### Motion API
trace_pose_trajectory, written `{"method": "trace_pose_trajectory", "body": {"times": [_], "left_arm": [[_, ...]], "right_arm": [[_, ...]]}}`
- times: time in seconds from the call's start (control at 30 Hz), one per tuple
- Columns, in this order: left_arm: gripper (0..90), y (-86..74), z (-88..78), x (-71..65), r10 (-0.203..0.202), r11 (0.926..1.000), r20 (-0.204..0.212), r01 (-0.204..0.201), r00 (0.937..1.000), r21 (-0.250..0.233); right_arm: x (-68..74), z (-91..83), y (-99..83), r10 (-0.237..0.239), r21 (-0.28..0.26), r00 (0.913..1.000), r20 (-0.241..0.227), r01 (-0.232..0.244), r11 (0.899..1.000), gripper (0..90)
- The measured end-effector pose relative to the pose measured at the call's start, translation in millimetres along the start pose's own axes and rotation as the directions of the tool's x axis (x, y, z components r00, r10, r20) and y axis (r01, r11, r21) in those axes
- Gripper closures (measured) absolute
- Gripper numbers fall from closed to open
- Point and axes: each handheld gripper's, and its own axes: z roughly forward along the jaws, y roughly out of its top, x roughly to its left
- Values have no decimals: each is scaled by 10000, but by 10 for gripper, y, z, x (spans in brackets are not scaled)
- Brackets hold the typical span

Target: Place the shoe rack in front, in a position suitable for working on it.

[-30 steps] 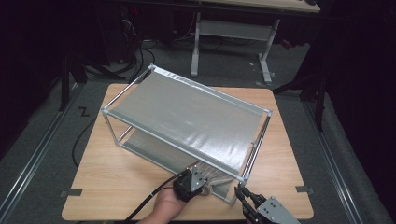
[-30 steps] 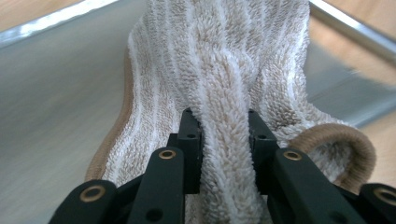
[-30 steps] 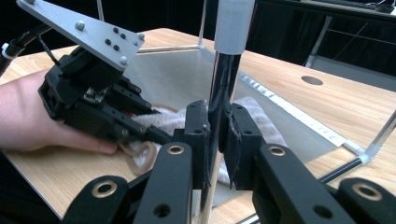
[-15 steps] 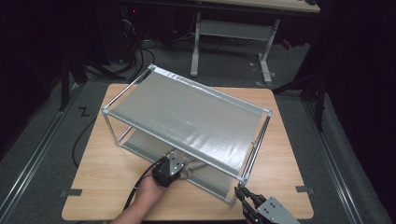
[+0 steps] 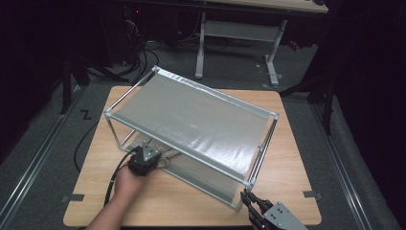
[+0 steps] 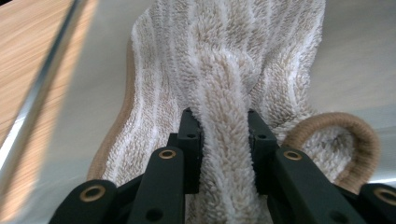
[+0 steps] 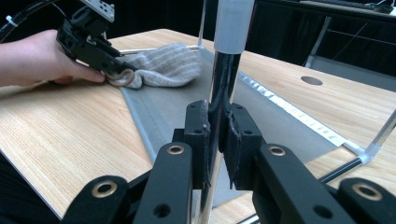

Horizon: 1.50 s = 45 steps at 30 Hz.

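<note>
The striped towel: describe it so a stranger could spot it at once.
On the wooden table stands a two-tier rack with grey fabric shelves. On its lower shelf, at the near left end, lies the beige-and-white striped towel, pinched by the left gripper. It is the one soft, fluffy thing there.

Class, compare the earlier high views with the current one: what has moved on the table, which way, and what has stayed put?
The left gripper, shut on the striped towel, has slid leftward along the rack's lower shelf, dragging the towel with it. The right gripper stays clamped on the rack's near corner post, and the rack itself has not shifted on the table.
</note>
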Motion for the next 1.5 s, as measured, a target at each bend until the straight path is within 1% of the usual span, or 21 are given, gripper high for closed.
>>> {"method": "trace_pose_trajectory", "body": {"times": [0.03, 0.07, 0.1, 0.2, 0.33, 0.4, 0.43, 0.53, 0.57, 0.6, 0.8, 0.87, 0.9, 0.93, 0.97, 1.03, 1.17, 1.23, 1.27, 1.4, 1.5], "left_arm": [[727, 0, 0, 0, 0, 10000, 0, 0, 10000, 0], [727, -27, -9, 97, -73, 10000, -174, 74, 9998, 42], [727, -27, -9, 97, -73, 10000, -174, 74, 9998, 42], [726, -66, -18, 207, 8, 10000, -367, -6, 9993, 58], [727, -82, -23, 276, 13, 9999, -547, -5, 9985, 131], [727, -93, -26, 328, 7, 9998, -768, 8, 9970, 188], [727, -102, -27, 347, -102, 9997, -796, 120, 9968, 226], [726, -126, -43, 434, 9, 9991, -1153, 40, 9933, 426], [726, -126, -43, 434, 9, 9991, -1153, 40, 9933, 426], [726, -142, -47, 476, -83, 9991, -1331, 137, 9911, 398], [723, -185, -59, 570, -398, 9982, -1606, 466, 9862, 386], [721, -205, -61, 613, -563, 9972, -1813, 641, 9818, 378], [720, -205, -61, 613, -563, 9972, -1813, 641, 9818, 378], [718, -221, -63, 640, -643, 9969, -1948, 721, 9787, 330], [716, -221, -63, 640, -643, 9969, -1948, 721, 9787, 330], [715, -242, -64, 653, -701, 9969, -2139, 763, 9743, 212], [732, -247, -70, 644, -786, 9964, -2160, 836, 9732, 143], [737, -242, -81, 637, -844, 9959, -1989, 891, 9764, 145], [742, -248, -90, 630, -1020, 9945, -1792, 1046, 9785, 47], [746, -271, -102, 593, -1213, 9926, -1668, 1215, 9785, -88], [746, -267, -110, 524, -1313, 9913, -1426, 1293, 9810, -235]], "right_arm": [[0, 0, 0, 0, 0, 10000, 0, 0, 10000, 804], [0, 0, -1, 10, -6, 10000, -3, -10, 10000, 804], [0, 0, -1, 10, -6, 10000, -3, -10, 10000, 804], [-3, 0, -1, 22, 5, 10000, -3, -22, 10000, 804], [-2, -1, -1, 22, 9, 10000, 1, -22, 10000, 804], [-2, -1, 0, 21, 12, 10000, 3, -21, 10000, 804], [-2, -1, -1, 23, 11, 10000, 0, -23, 10000, 804], [-5, 1, -2, 8, -10, 10000, -11, -8, 10000, 804], [-5, 1, -2, 8, -10, 10000, -11, -8, 10000, 804], [-5, 0, -1, 6, -7, 10000, -14, -6, 10000, 804], [-3, 0, 0, 33, 15, 10000, -15, -33, 10000, 804], [-3, 0, 0, 26, 17, 10000, -8, -26, 10000, 804], [-3, 0, 0, 26, 17, 10000, -8, -26, 10000, 804], [-2, 0, 0, 25, 18, 10000, -3, -25, 10000, 804], [-2, 0, 0, 25, 18, 10000, -3, -25, 10000, 804], [-2, 0, -1, 23, 15, 10000, -3, -23, 10000, 804], [-2, 2, -1, 26, -4, 10000, -16, -26, 10000, 804], [-4, 2, -1, 3, -7, 10000, -24, -3, 10000, 804], [-2, 3, -1, 27, -3, 10000, -14, -27, 10000, 804], [-8, 3, -3, -4, -9, 10000, 23, 4, 10000, 804], [-12, 0, -3, 53, -1, 10000, 13, -53, 10000, 804]]}}
